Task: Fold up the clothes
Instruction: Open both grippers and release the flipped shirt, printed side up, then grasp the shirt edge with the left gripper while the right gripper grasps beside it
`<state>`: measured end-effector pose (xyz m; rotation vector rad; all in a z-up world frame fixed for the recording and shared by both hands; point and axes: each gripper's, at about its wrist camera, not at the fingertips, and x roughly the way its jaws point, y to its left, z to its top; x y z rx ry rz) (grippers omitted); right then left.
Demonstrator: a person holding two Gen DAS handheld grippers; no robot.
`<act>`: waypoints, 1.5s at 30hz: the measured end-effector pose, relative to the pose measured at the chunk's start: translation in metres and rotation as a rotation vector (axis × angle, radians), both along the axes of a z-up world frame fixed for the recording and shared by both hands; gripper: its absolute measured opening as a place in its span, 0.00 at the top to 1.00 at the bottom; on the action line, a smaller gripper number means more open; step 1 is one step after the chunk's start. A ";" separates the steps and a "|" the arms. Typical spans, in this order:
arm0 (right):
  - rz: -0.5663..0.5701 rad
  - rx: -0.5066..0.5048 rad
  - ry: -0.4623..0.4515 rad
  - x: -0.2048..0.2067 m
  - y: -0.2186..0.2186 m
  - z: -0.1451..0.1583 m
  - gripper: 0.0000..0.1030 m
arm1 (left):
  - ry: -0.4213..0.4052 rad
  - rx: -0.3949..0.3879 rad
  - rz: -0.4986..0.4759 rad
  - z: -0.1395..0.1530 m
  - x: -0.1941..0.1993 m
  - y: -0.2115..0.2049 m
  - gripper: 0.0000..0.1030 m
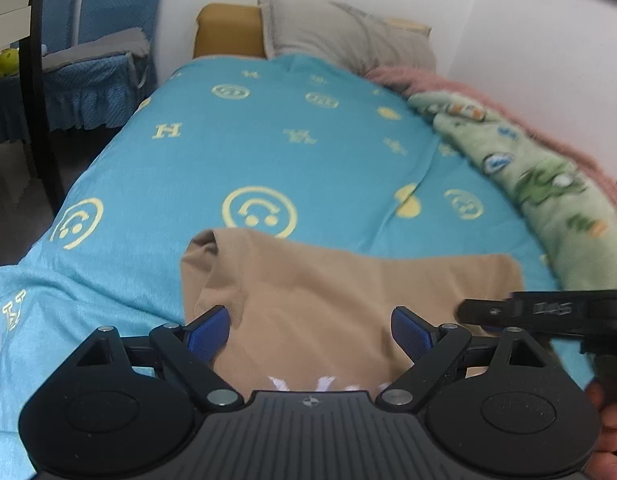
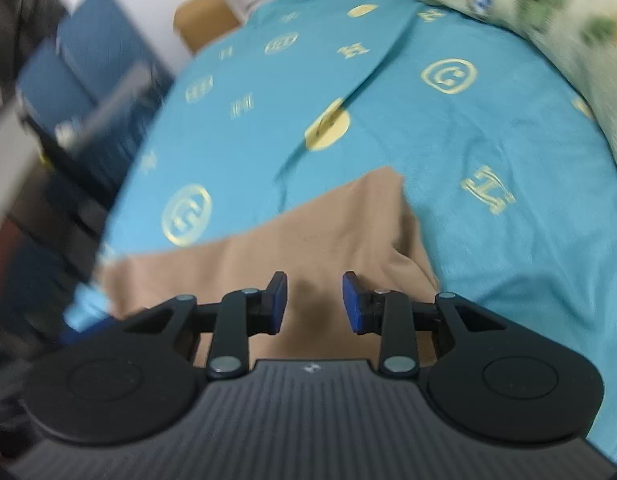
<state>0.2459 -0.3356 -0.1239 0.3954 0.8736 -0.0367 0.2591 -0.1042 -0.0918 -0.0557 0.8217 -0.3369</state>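
Observation:
A tan garment (image 1: 328,292) lies flat on a turquoise bedspread (image 1: 236,152) with yellow smiley prints. White print shows at its near edge, and a sleeve folds in at its left corner. My left gripper (image 1: 310,330) is open wide just above the garment, holding nothing. My right gripper (image 2: 314,304) is open above the garment's (image 2: 292,240) right part, empty. The right gripper's black body (image 1: 548,312) shows at the right of the left wrist view.
A green patterned blanket (image 1: 548,184) and a pink one (image 1: 460,88) lie along the wall on the right. A grey pillow (image 1: 340,32) sits at the bed's head. Blue-covered chairs (image 1: 92,56) and a dark table leg (image 1: 40,100) stand left of the bed.

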 end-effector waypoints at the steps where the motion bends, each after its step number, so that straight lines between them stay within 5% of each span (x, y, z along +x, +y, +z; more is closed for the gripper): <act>1: 0.016 -0.036 0.007 0.005 0.004 -0.006 0.69 | -0.002 0.017 -0.007 -0.002 0.000 -0.002 0.13; 8: 0.020 -0.056 -0.009 -0.004 0.005 -0.007 0.70 | -0.023 0.086 -0.034 -0.003 -0.015 -0.007 0.13; 21: 0.029 -0.116 -0.071 -0.090 0.030 0.038 0.67 | -0.015 0.034 -0.022 0.026 -0.083 0.011 0.13; 30: -0.006 -0.081 0.100 -0.083 0.021 0.003 0.68 | 0.101 0.080 -0.021 0.002 -0.092 0.007 0.13; 39: -0.004 -0.094 0.106 -0.082 0.024 0.002 0.68 | 0.201 -0.163 -0.020 0.033 -0.129 0.042 0.12; 45: -0.008 -0.101 0.100 -0.084 0.026 0.003 0.68 | 0.354 -0.312 0.019 -0.004 -0.121 0.045 0.12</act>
